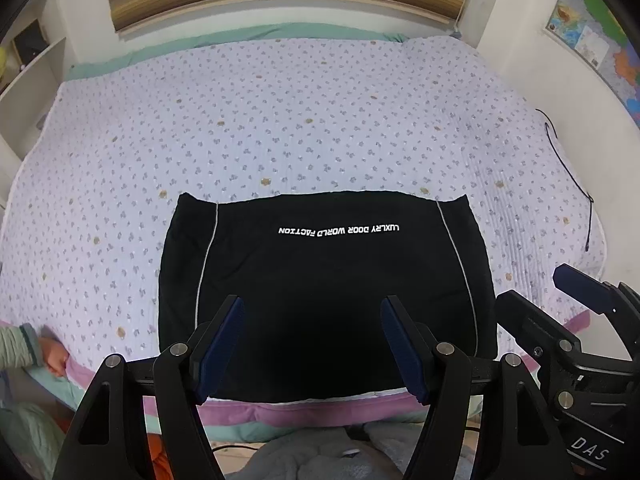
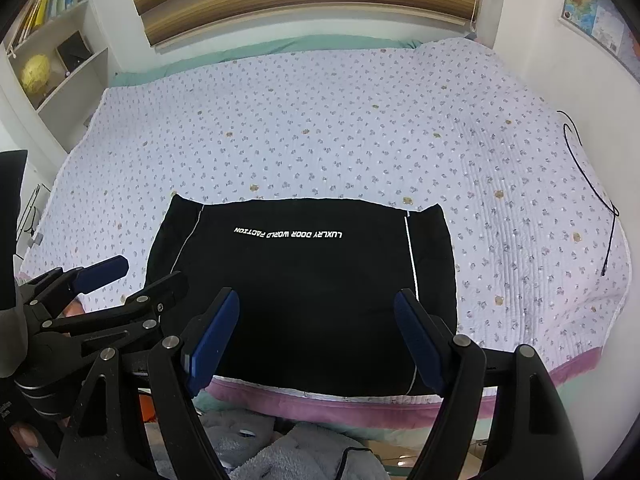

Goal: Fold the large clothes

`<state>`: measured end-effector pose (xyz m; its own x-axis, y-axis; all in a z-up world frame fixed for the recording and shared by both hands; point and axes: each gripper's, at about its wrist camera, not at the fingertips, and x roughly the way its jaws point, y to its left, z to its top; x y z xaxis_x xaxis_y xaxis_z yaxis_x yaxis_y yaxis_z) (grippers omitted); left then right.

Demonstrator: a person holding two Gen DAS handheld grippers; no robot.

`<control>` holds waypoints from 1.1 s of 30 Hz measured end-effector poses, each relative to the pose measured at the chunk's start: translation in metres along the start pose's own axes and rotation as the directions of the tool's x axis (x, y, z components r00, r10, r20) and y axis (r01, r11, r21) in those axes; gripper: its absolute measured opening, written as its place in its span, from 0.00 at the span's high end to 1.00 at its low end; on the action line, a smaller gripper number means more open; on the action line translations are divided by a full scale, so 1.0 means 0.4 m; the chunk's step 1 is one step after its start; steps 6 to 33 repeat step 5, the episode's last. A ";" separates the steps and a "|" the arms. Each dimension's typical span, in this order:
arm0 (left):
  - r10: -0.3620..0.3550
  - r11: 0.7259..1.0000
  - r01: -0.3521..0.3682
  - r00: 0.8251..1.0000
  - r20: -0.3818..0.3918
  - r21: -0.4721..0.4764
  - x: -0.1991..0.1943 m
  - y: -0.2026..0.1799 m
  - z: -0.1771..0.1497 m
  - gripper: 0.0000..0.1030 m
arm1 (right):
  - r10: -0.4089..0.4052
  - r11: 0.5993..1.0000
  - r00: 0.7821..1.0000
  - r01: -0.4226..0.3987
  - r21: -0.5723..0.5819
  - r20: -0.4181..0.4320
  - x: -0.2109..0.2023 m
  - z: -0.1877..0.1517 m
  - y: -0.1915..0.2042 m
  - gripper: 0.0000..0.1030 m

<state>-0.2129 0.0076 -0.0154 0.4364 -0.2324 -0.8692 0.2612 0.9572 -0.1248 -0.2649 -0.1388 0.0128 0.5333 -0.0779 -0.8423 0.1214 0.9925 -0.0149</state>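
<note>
So the black garment (image 1: 326,292) is lying flat on the bed (image 1: 280,120), close to the near edge, already squared up into a tidy rectangle with white piping down both sides and a line of white lettering near its far edge. From here it looks mostly folded, maybe one more fold to go, but that's my guess.

Both grippers hover side by side above the near edge. The left gripper (image 1: 312,344) has its jaws standing wide with nothing between them, and the same goes for the right gripper (image 2: 316,344): wide apart, empty, blue pads clear of the fabric.

What could go wrong from here, as I see it:

- The near hem sits right by the edge of the quilt, just above the pink border. A sloppy pinch could drag the whole stack toward the drop and off the bed.
- It's several layers thick by now, I think. Grab only the top layer and the fold peels open rather than carrying over.
- The two grippers are really close together. If they both go for the same stretch of hem, they could bump each other, and the outer corners would sag and skew the fold.
- The quilt is soft, so jaws digging in could pinch the bedding along with the garment.
</note>
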 end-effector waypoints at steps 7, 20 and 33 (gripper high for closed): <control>-0.002 1.000 0.002 1.000 -0.002 -0.006 0.009 0.002 0.004 0.30 | -0.001 1.000 0.999 0.001 0.010 -0.042 0.038 0.003 -0.012 0.22; -0.002 1.000 0.002 1.000 -0.002 -0.006 0.009 0.002 0.004 0.30 | -0.001 1.000 0.999 0.001 0.010 -0.042 0.038 0.003 -0.012 0.22; -0.002 1.000 0.002 1.000 -0.002 -0.006 0.009 0.002 0.004 0.30 | -0.001 1.000 0.999 0.001 0.010 -0.042 0.038 0.003 -0.012 0.22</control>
